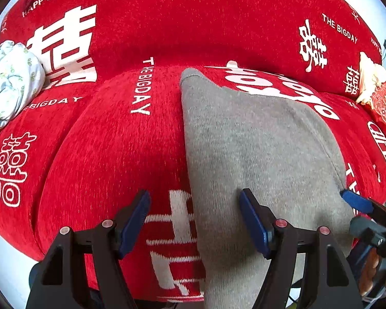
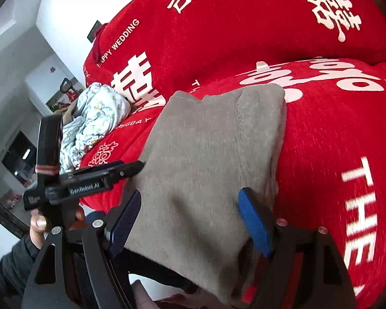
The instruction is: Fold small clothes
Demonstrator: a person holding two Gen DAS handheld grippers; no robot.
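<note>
A grey folded garment (image 1: pixel 257 141) lies on the red sofa cover (image 1: pixel 110 154), its near end hanging over the seat's front edge. My left gripper (image 1: pixel 194 193) stands open over the garment's left edge, one finger above the red cover and the other above grey cloth. In the right wrist view the same garment (image 2: pixel 208 154) runs between the wide-open fingers of my right gripper (image 2: pixel 190 191), and the pads do not press it. The left gripper (image 2: pixel 133 167) shows side-on at the garment's left edge. One blue pad of the right gripper (image 1: pixel 355 200) shows at the garment's right edge.
A crumpled pale floral cloth (image 2: pixel 97 113) lies at the left end of the seat. A red patterned cushion (image 1: pixel 383 103) and a cream object (image 1: pixel 370 77) sit at the right end. The red backrest (image 1: pixel 193 25) rises behind. A hand (image 2: pixel 38 221) holds the left gripper.
</note>
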